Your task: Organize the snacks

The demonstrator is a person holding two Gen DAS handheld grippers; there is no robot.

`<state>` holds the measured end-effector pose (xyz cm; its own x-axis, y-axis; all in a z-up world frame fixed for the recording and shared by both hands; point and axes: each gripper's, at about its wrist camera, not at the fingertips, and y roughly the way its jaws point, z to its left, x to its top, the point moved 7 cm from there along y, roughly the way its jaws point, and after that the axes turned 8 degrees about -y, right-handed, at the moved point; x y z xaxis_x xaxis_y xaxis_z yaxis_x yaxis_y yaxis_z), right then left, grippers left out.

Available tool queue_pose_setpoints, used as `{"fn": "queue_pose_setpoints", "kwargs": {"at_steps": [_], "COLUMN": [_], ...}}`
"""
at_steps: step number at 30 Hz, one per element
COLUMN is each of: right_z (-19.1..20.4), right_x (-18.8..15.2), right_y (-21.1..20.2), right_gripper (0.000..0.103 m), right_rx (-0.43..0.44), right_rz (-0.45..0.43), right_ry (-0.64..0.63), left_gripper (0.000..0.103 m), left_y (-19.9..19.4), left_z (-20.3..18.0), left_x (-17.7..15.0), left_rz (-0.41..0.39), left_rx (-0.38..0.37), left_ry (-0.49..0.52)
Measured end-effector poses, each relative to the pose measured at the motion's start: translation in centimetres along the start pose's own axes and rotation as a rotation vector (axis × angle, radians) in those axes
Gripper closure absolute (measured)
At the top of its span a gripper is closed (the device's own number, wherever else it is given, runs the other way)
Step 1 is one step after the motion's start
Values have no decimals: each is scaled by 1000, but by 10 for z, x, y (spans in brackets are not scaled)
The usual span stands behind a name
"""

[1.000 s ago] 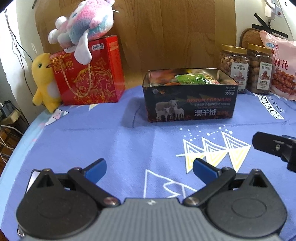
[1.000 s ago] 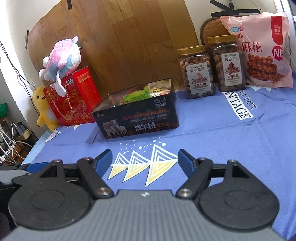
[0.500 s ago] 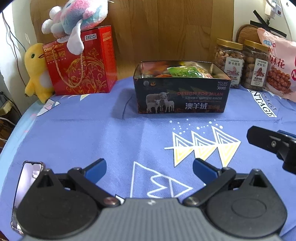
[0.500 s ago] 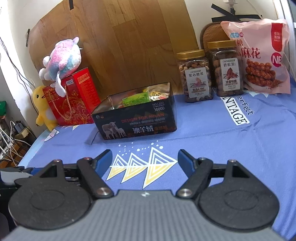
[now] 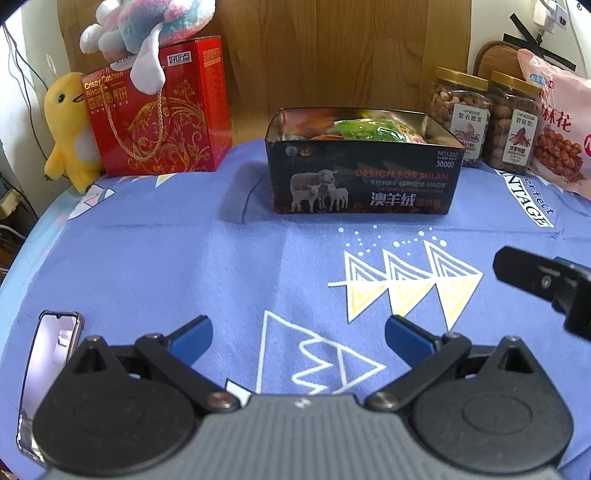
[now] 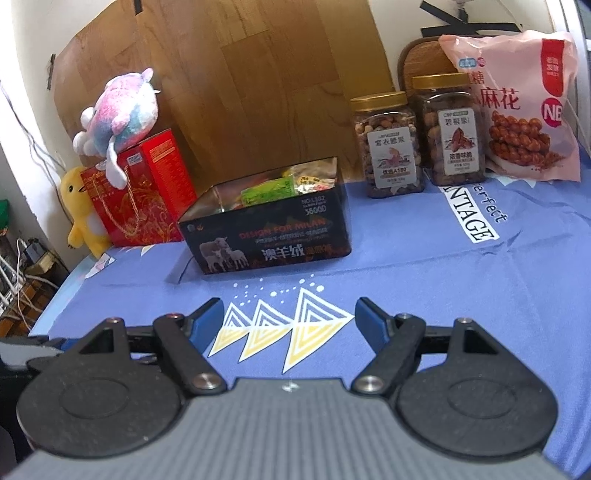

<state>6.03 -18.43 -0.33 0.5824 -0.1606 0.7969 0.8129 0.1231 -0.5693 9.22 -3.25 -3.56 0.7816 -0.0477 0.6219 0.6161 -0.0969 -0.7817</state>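
A black open tin box (image 5: 364, 184) with a sheep picture stands on the blue cloth; it holds several snack packets, a green one (image 5: 365, 130) on top. The box also shows in the right wrist view (image 6: 269, 240). My left gripper (image 5: 298, 332) is open and empty, low over the cloth, well in front of the box. My right gripper (image 6: 290, 319) is open and empty, also in front of the box. A black part of the right gripper (image 5: 546, 284) shows at the right edge of the left wrist view.
Two nut jars (image 6: 388, 144) (image 6: 452, 129) and a pink snack bag (image 6: 517, 107) stand at the back right. A red gift box (image 5: 159, 114) with a plush toy (image 5: 147, 26) on it and a yellow plush duck (image 5: 68, 129) stand back left. A phone (image 5: 48, 373) lies at front left.
Both grippers have drawn back from the box and risen a little; the phone has come into the left wrist view. Both stay open and empty.
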Motion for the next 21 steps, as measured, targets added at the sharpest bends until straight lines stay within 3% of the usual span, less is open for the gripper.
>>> {"fn": "queue_pose_setpoints", "kwargs": {"at_steps": [21], "right_z": [2], "right_x": [2], "right_y": [1], "right_gripper": [22], "right_rx": [5], "right_rz": [10], "right_ry": [-24], "left_gripper": [0], "left_y": [0], "left_z": [-2], "left_x": [3], "left_rz": [21], "left_rx": [-26], "left_ry": [-13]}}
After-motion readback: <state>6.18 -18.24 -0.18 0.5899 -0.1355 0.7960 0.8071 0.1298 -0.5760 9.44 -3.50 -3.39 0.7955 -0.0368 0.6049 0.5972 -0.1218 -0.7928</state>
